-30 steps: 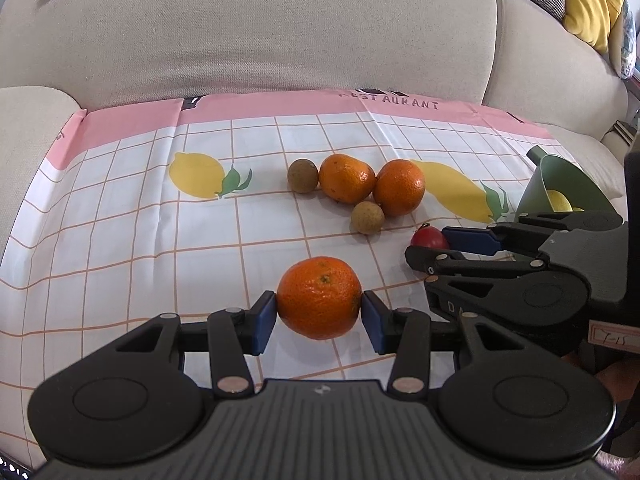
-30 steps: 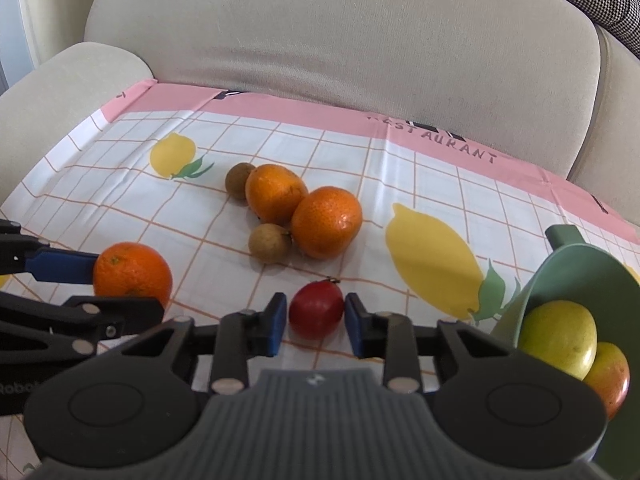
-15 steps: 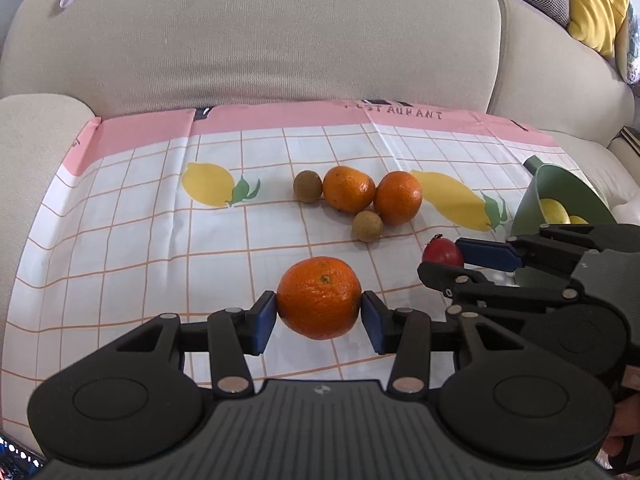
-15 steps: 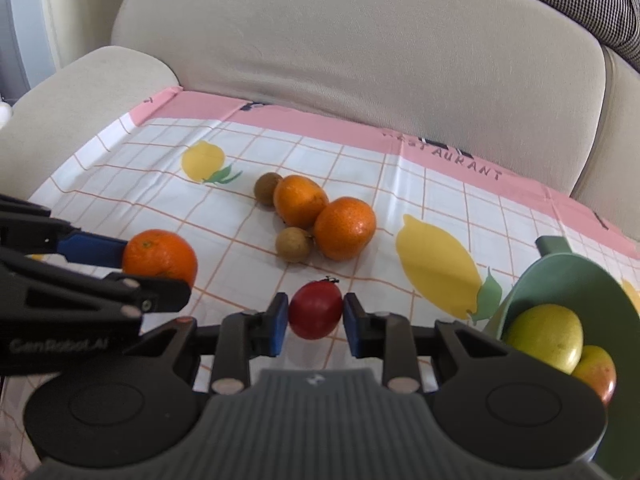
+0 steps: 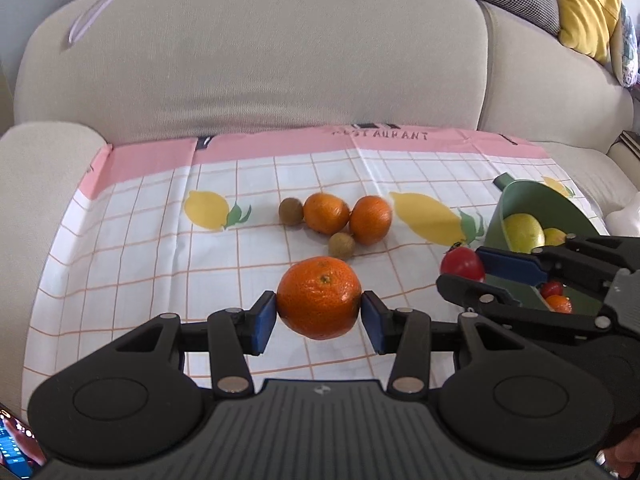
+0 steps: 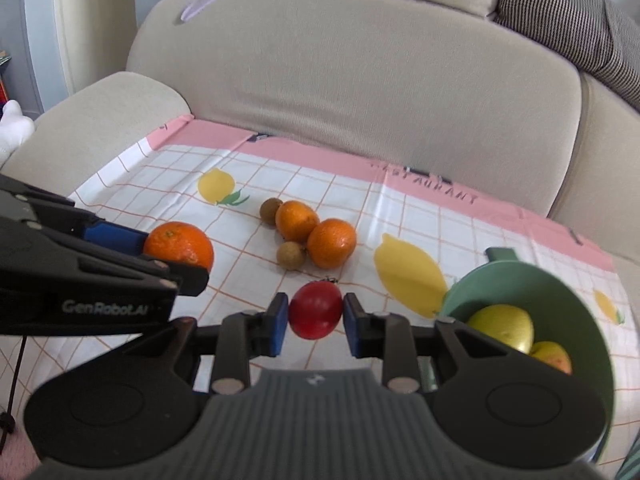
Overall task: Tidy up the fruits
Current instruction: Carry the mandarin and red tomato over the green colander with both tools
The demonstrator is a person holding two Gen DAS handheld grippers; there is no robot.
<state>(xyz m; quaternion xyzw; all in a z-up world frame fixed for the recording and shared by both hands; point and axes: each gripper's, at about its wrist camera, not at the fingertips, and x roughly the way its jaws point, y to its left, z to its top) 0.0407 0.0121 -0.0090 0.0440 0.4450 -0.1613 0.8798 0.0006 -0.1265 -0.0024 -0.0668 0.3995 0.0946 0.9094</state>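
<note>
My left gripper point(image 5: 319, 316) is shut on an orange point(image 5: 319, 297) and holds it above the checked cloth point(image 5: 140, 256). In the right wrist view that orange point(image 6: 179, 245) shows at the left. My right gripper point(image 6: 315, 319) is shut on a small red tomato point(image 6: 315, 310), also lifted off the cloth; in the left wrist view the tomato point(image 5: 463, 264) hangs beside the green bowl point(image 5: 532, 196). On the cloth lie two more oranges point(image 5: 326, 213) point(image 5: 371, 219) and two small brown fruits point(image 5: 291, 211) point(image 5: 341, 245). The green bowl point(image 6: 568, 296) holds yellow-green fruit point(image 6: 502, 328).
The cloth covers a beige sofa seat with its backrest point(image 5: 248, 64) behind and an armrest point(image 5: 36, 184) at the left. A yellow cushion point(image 5: 584, 4) and a checked cushion point(image 6: 568, 20) sit up on the sofa back. A phone screen point(image 5: 16, 446) shows at the lower left.
Both grippers have risen off the cloth with their fruit. The right gripper with the tomato has moved toward the green bowl. The fruit left on the cloth looks farther away.
</note>
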